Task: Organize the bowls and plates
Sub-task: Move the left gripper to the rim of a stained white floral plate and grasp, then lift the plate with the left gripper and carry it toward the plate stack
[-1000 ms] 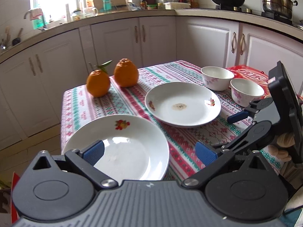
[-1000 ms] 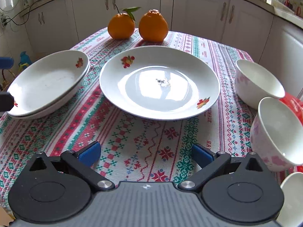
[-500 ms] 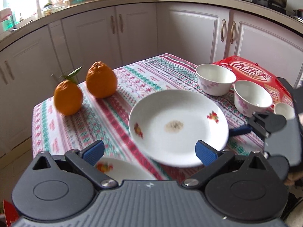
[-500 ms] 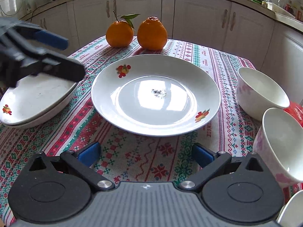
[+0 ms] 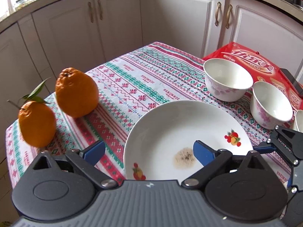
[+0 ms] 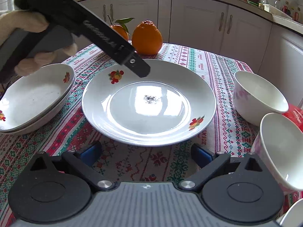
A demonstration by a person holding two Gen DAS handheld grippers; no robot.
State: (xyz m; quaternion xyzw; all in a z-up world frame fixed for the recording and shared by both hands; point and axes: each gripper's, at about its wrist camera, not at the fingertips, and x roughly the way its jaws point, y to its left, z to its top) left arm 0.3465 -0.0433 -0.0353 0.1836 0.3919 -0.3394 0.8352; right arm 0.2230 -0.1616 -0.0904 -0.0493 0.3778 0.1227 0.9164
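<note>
A white plate with fruit decals and a dark speck lies mid-table; it also shows in the left wrist view. Two stacked plates sit at the left. Two floral bowls stand at the right, also in the left wrist view. My left gripper is open, hovering over the single plate's left rim. My right gripper is open and empty, just in front of that plate's near rim.
Two oranges sit at the table's far corner. A red snack package lies under the bowls. A further white dish edge shows at the lower right. White kitchen cabinets surround the table.
My left gripper has moved from over the stacked plates rightward and forward to above the single plate. My right gripper has crept a little closer to the plate's near rim.
</note>
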